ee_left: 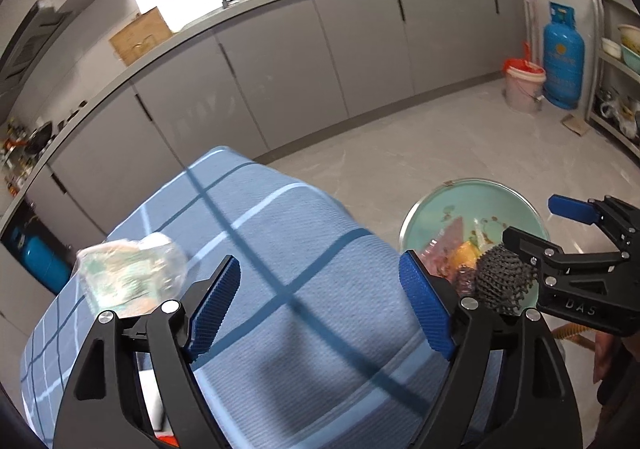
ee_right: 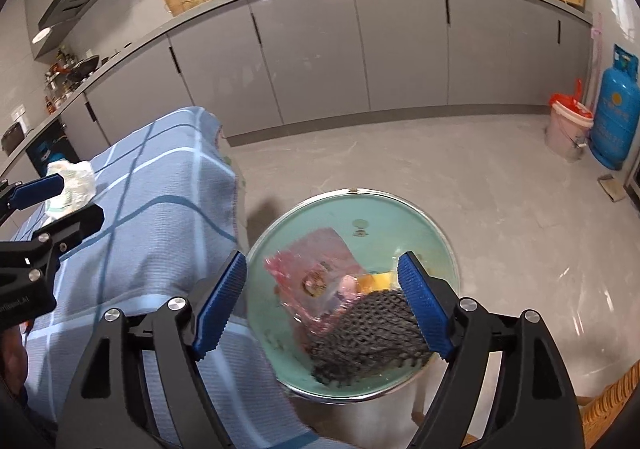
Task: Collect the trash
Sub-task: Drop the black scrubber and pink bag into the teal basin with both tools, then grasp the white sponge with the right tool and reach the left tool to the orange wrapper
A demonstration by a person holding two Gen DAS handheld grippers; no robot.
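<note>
Crumpled wrapper (ee_left: pixel 132 273) on checked cloth (ee_left: pixel 280 289) beyond gaping left gripper (ee_left: pixel 320 305), wide right gripper (ee_right: pixel 320 305) above bowl (ee_right: pixel 440 233)

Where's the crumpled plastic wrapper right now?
The wrapper lies on the blue checked cloth, at the left of the left wrist view just beyond the left gripper, far from the green bowl.

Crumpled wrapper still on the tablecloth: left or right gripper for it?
Probably left. The left gripper is open over the tablecloth, with the wrapper just beside it. The right gripper is open over the bowl.
</note>
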